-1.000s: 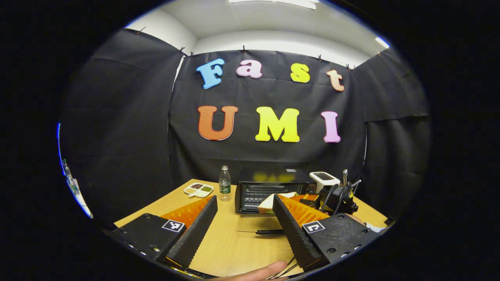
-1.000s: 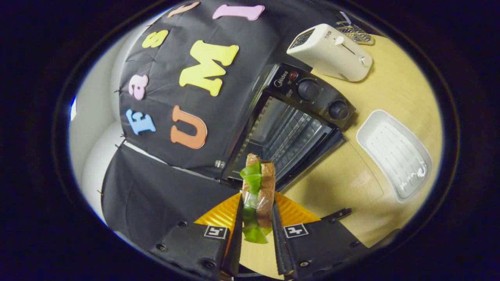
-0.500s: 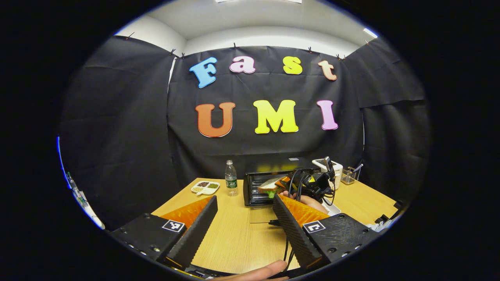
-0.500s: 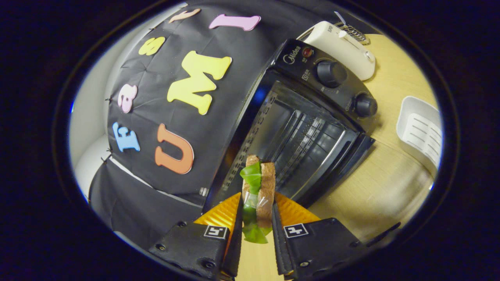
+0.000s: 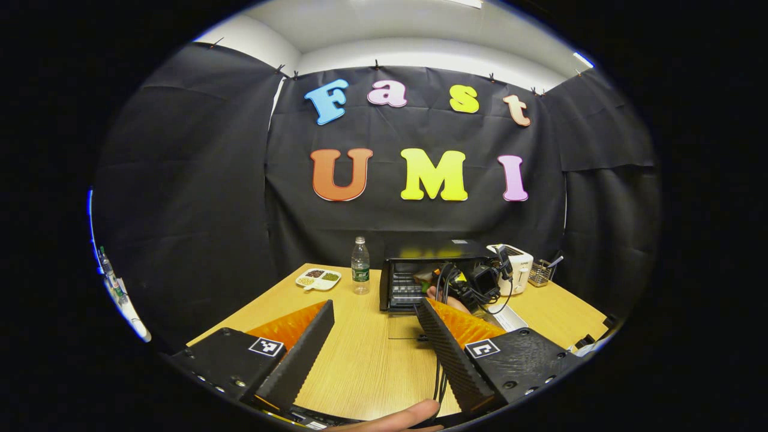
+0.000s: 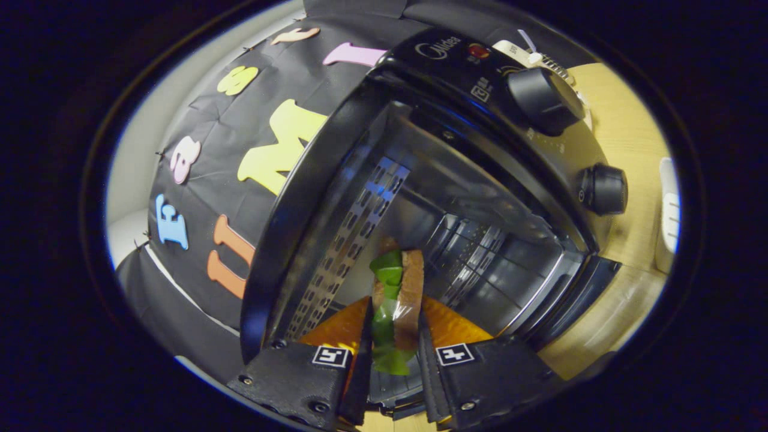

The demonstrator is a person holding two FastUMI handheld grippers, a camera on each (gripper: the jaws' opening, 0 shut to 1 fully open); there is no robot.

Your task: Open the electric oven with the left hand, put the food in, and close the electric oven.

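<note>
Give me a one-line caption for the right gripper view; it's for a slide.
Right gripper carries a sandwich into the open electric oven.

Left gripper view: I look level across the wooden table [image 5: 354, 372] from its near edge, facing the booth's back wall, the electric oven [image 5: 420, 273] far off | Right gripper view: rolled sideways, I look straight into the open electric oven [image 6: 456, 198] from very close | Shared: the oven and table.
</note>
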